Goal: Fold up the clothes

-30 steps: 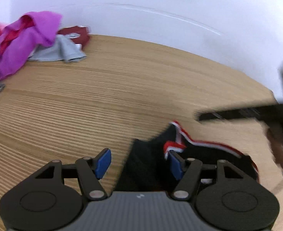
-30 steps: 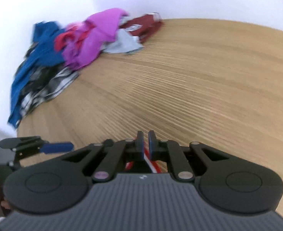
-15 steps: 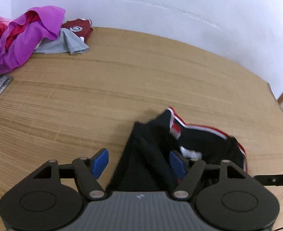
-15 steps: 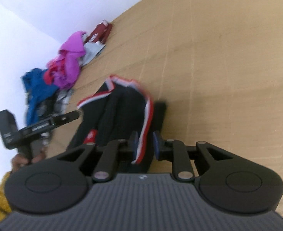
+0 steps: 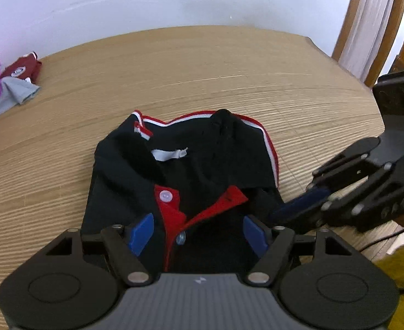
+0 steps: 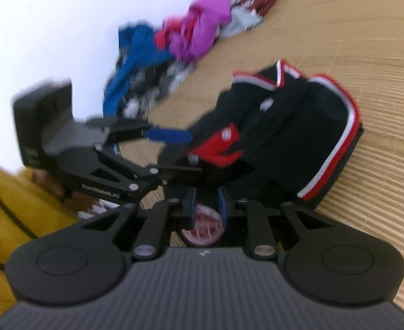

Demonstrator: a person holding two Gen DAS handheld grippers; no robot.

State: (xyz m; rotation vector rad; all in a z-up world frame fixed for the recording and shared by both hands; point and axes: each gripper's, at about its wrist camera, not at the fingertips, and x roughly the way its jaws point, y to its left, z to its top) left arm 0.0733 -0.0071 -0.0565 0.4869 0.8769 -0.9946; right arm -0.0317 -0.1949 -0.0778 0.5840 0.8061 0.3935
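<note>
Polo shirt (image 5: pixel 202 165) — black, with a red button placket and red-and-white striped trim on collar and cuffs — lies bunched on the wooden table (image 5: pixel 202 68), collar towards the far wall. Over its placket hangs the left gripper (image 5: pixel 198 233), blue pads spread wide either side of the red strip and pressing on nothing. From the right, the right gripper (image 6: pixel 206 209) reaches in low at the shirt's near edge; its jaws have just been opening and now stand narrowly apart, a round red-and-white badge showing in the gap, though blur hides whether the pads touch cloth. A heap of clothes (image 6: pixel 180 44) — purple, blue, grey, maroon — sits well apart at the table's far corner. A mustard-yellow sleeve (image 6: pixel 6 206) shows behind the grippers.
</note>
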